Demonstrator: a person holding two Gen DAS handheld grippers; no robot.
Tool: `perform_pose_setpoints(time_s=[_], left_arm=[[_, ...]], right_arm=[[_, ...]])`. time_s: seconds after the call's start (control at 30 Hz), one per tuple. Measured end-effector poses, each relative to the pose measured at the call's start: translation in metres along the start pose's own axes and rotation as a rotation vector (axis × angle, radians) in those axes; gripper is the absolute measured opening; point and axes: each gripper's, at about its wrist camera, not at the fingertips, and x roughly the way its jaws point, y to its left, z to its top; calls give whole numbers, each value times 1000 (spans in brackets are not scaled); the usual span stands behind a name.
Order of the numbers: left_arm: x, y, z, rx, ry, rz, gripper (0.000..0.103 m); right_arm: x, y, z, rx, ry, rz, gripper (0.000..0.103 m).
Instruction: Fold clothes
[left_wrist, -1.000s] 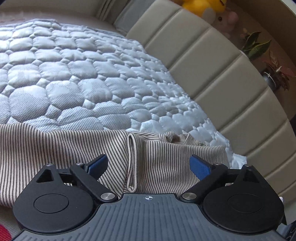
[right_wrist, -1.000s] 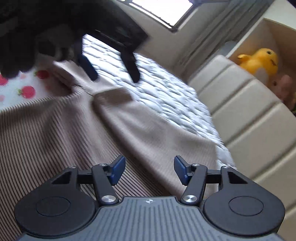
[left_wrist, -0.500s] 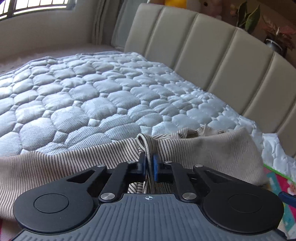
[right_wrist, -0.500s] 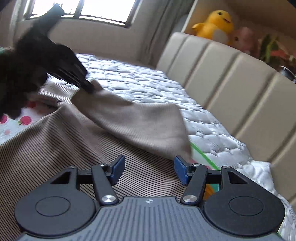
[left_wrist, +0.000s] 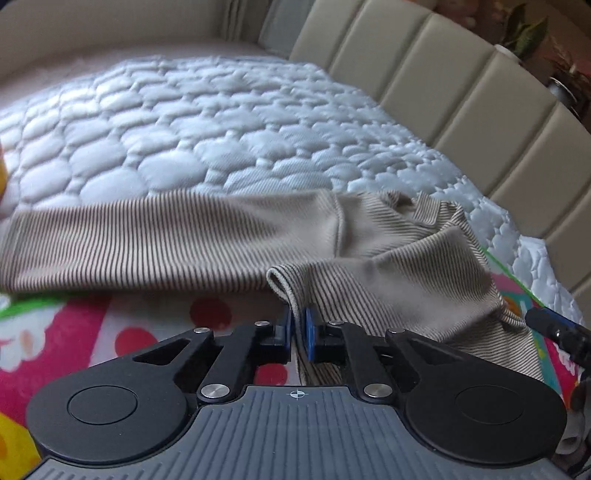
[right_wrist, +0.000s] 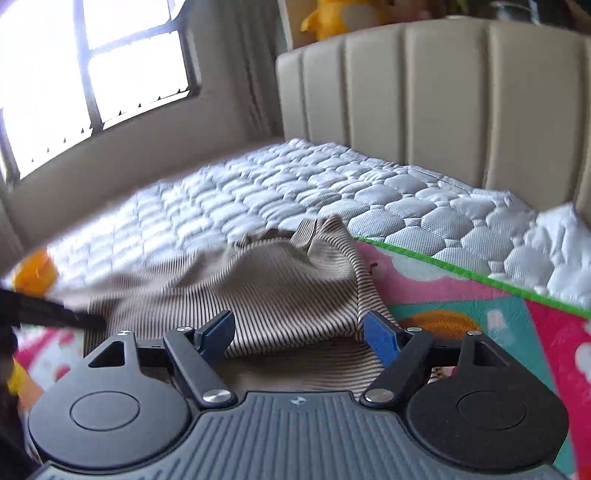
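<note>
A beige garment with fine brown stripes (left_wrist: 155, 240) lies across a colourful play mat (left_wrist: 74, 332) on a quilted bed. My left gripper (left_wrist: 298, 328) is shut on a hemmed edge of the garment (left_wrist: 284, 284) and holds it folded toward me. In the right wrist view the same garment (right_wrist: 266, 291) lies bunched ahead. My right gripper (right_wrist: 299, 332) is open, its blue pads just above the cloth's near part, holding nothing. The left gripper's black finger (right_wrist: 55, 314) shows at the left edge.
The grey-white quilted mattress (left_wrist: 221, 129) stretches behind the garment. A padded beige headboard (right_wrist: 443, 103) stands at the back right. A yellow plush toy (right_wrist: 332, 18) sits above it. An orange object (right_wrist: 35, 273) lies at the left. A window (right_wrist: 92, 66) is at the far left.
My left gripper closed on the garment's hem and pulled it back over the play mat. My right gripper stayed open and swung toward the headboard side.
</note>
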Motion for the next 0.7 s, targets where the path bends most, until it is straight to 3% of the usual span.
perform_pose_setpoints(time_s=[0.13, 0.17, 0.2, 0.23, 0.37, 0.47, 0.53, 0.57, 0.6, 0.63, 0.7], left_arm=[[8, 10, -2, -52, 24, -57, 9], [10, 12, -3, -64, 28, -71, 10], [12, 14, -3, -75, 33, -86, 12], [14, 16, -4, -87, 38, -100, 20], [22, 23, -5, -139, 55, -166, 58], [30, 22, -4, -138, 62, -196, 66], [34, 20, -4, -121, 60, -191, 63], [35, 19, -4, -112, 54, -187, 59], [32, 18, -4, -99, 33, -188, 54], [29, 18, -3, -86, 8, -191, 43], [26, 15, 0, -49, -30, -175, 39]], right_arm=[[7, -3, 1, 14, 2, -21, 74], [11, -2, 8, -16, -16, -53, 69], [15, 0, 14, -47, -33, -84, 55], [25, 2, 24, -86, -47, -112, 50], [70, 3, 64, -182, -75, -164, 50], [116, -5, 81, -152, -15, -165, 52], [126, -9, 75, -164, -9, -190, 53], [130, -11, 72, -170, -7, -202, 46], [135, -13, 68, -177, -4, -215, 29], [140, -15, 65, -183, -2, -227, 23], [146, -29, 61, -169, 22, -268, 23]])
